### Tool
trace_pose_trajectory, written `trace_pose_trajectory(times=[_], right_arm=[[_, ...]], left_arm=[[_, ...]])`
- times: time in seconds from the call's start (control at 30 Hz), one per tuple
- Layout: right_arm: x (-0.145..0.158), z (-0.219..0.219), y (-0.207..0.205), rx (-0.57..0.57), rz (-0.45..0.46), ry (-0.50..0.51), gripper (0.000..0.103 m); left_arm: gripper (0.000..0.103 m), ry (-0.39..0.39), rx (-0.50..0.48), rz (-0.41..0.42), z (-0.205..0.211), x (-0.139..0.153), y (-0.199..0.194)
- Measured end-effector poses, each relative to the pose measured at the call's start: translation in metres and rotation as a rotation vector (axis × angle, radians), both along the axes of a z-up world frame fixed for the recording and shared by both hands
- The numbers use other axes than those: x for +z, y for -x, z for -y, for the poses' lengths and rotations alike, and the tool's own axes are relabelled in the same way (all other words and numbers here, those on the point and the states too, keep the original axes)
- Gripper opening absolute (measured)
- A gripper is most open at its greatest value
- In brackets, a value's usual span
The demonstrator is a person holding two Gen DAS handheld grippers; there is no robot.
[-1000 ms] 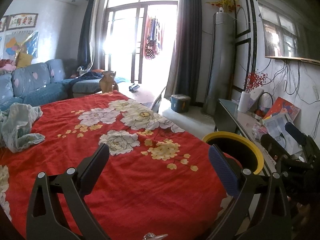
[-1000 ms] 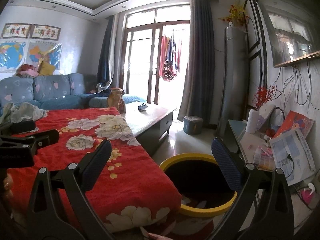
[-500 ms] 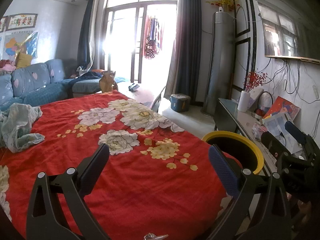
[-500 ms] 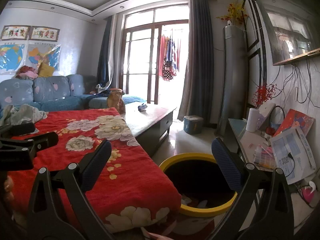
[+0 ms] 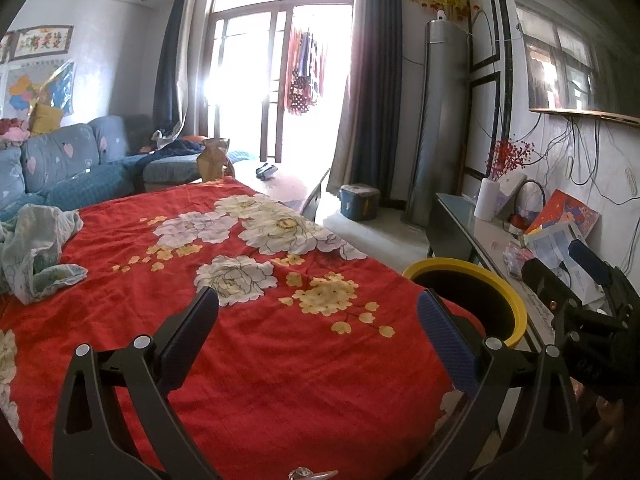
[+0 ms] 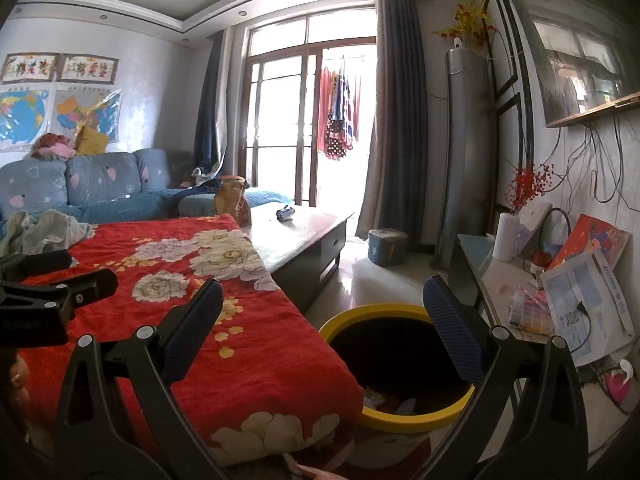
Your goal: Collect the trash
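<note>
Barely any change from a second ago: both views hold almost the same framing, the right wrist view lifted only a touch, and the yellow-rimmed bin [image 6: 400, 364] sits where it did.

Taking that bin as the landmark: the right gripper [image 6: 320, 336] hangs just above and in front of it, fingers spread wide with nothing between them, the right finger's pad [image 6: 452, 340] over the bin's near right rim. Scraps of trash [image 6: 390, 398] lie at the bottom of the bin.

Left of the bin is the table under a red floral cloth [image 5: 260, 320], touching or just beside it. The left gripper [image 5: 316, 320] hovers over that cloth, further left of the bin [image 5: 468, 280], wide open and empty as well. A crumpled pale cloth [image 5: 36, 248] lies on the table's far left side, well apart from the bin.
</note>
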State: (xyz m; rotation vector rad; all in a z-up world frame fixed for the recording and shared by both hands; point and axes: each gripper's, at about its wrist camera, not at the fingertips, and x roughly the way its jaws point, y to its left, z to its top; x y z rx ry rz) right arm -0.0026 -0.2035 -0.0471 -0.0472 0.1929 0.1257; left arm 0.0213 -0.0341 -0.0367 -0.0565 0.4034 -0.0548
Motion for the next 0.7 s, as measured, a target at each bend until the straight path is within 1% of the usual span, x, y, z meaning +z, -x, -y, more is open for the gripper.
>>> trace_pose_trajectory(times=[0.7], right_arm=[[-0.0012, -0.0020, 0.0007, -0.008, -0.005, -0.007, 0.092]], left_arm=[[0.097, -0.004, -0.004, -0.005, 0.0025, -0.0027, -0.0002]])
